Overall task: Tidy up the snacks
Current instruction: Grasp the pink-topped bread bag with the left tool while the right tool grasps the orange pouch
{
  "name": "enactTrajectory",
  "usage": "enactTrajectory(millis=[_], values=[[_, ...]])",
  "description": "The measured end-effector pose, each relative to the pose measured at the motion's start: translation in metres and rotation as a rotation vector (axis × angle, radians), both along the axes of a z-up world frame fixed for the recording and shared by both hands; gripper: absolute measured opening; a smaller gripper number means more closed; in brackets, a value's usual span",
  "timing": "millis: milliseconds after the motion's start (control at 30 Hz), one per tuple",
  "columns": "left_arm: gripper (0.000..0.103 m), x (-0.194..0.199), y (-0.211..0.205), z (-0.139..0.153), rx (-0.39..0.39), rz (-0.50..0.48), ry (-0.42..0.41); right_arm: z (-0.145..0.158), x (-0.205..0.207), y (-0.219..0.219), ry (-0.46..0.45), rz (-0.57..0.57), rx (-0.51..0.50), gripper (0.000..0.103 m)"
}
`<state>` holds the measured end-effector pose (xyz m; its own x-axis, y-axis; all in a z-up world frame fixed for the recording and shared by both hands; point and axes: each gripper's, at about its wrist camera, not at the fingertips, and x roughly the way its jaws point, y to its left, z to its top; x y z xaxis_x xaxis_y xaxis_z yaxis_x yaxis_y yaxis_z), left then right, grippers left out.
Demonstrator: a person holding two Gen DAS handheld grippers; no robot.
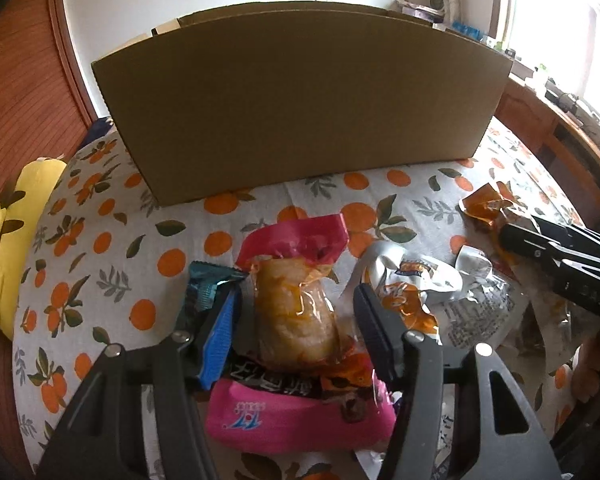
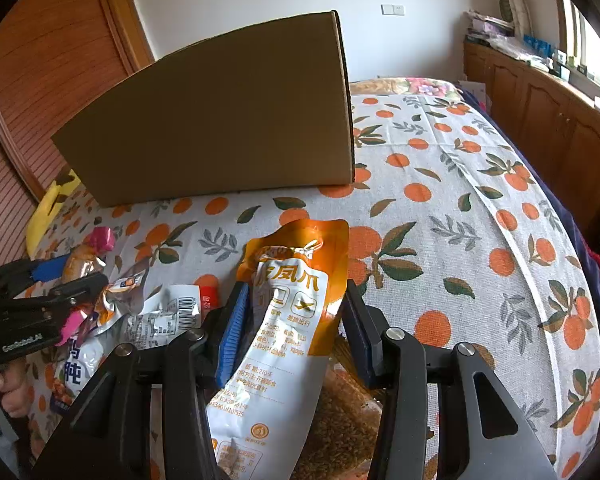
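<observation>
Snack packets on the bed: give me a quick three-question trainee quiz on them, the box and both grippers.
1. True or false: the cardboard box lies crushed flat.
2. What sits between the left gripper fingers? A. pink-topped clear packet B. glass jar C. drink can
3. Fill in: the right gripper is shut on an orange-and-white ____.
Key: 1 false, it stands upright; 2 A; 3 pouch.

We read "GenRobot.AI" in white on the black body of the left gripper (image 2: 86, 280) at the left edge. The orange-and-white pouch (image 2: 284, 320) between the right gripper's fingers bears large "凤爪". Its smaller print is too fine to read.
</observation>
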<state>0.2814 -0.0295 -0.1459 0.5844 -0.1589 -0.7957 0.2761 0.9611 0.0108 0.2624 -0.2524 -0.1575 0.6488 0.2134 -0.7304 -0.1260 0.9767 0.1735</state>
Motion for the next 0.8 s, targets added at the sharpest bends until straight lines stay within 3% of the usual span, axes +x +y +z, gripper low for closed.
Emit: enactTrajectory(millis=[167,233,300,600,800], values=[[0.056,0.0,0.001,0.001,-0.018,0.006,-0.002,0.0,0.0,0.001,-0.001,0.005,0.002,0.046],[0.041,-0.001,0.001,0.002,-0.023,0.003,-0.016,0.0,0.0,0.001,-0.001,0.005,0.001,0.046],[0.037,-0.004,0.004,0.004,-0.046,0.013,-0.028,0.0,0.0,0.001,-0.001,0.005,0.001,0.046],[0.036,-0.017,0.012,0.01,-0.085,0.025,-0.062,0.0,0.0,0.001,-0.002,0.008,0.003,0.046],[0.036,-0.03,0.013,0.027,-0.108,0.029,-0.13,0.0,-0.001,0.002,-0.003,0.012,0.009,0.046]])
